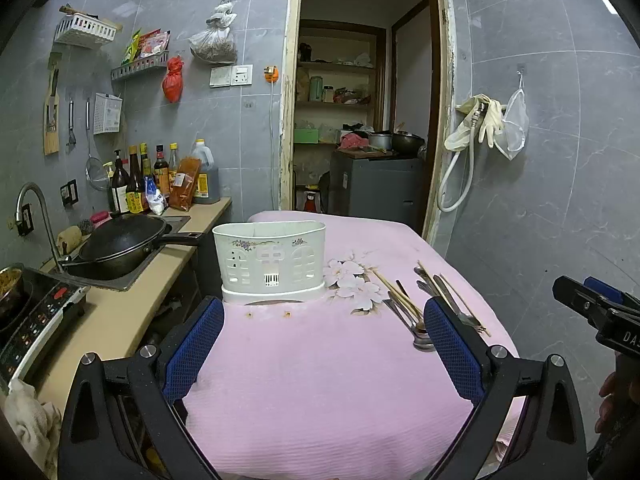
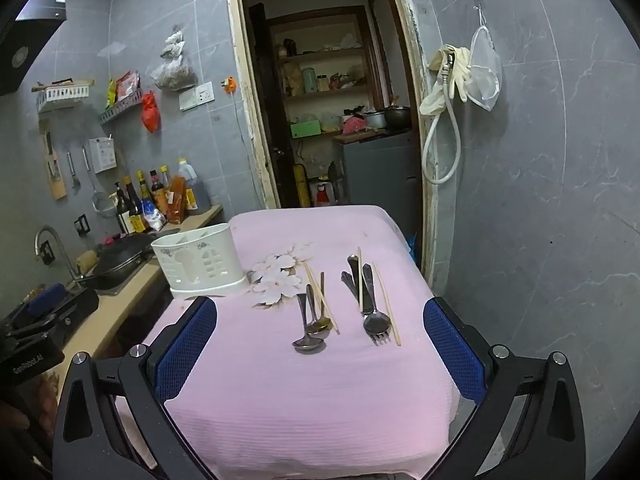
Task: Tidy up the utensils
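Both claws spread wide, empty: right claw (image 2: 320, 344), left claw (image 1: 324, 340). Utensils lie flat on pink worktop (image 2: 304, 408) just beyond right claw: spoons (image 2: 310, 320), fork (image 2: 376, 320), chopsticks (image 2: 386, 304), long axes running away from camera, bowls and tines nearest. White caddy (image 1: 270, 260) upright, directly ahead of left claw. Left view hides some utensils behind its right finger; right view shows all.
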`<state>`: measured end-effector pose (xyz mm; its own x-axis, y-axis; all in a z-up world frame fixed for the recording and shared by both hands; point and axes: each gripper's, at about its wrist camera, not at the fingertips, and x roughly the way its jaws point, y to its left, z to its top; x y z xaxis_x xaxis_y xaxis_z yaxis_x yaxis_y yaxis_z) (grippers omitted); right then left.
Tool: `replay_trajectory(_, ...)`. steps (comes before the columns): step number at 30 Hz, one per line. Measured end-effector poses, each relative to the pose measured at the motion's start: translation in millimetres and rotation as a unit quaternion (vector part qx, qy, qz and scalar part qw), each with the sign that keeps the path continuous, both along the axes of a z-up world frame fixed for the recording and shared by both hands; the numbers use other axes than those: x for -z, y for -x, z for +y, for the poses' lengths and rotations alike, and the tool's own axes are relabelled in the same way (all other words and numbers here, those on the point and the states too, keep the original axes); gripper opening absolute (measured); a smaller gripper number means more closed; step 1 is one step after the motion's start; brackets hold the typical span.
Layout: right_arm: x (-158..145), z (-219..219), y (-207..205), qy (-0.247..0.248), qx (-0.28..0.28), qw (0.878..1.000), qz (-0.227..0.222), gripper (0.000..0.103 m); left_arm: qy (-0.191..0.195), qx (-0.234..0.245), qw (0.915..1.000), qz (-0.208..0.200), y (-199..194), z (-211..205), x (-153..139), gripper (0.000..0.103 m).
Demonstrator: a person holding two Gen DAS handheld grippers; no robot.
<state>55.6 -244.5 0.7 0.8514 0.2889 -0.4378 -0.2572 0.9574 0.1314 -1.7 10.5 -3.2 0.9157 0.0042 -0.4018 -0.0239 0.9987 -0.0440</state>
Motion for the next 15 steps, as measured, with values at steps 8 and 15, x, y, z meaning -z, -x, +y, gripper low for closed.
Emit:
replay_trajectory(8, 2.9, 2.7, -4.6, -0.004, -0.001, 1.0, 0.005, 0.103, 0.003, -0.002, 1.0, 0.001, -2.8, 3.4, 5.1, 0.098)
replay_trajectory(15, 3.1, 1.2, -6.0, -0.004, -0.001, 1.0, 0.006, 0.103, 0.003, 0.0, 1.0, 0.005, -9.0, 1.6, 8.1, 0.098)
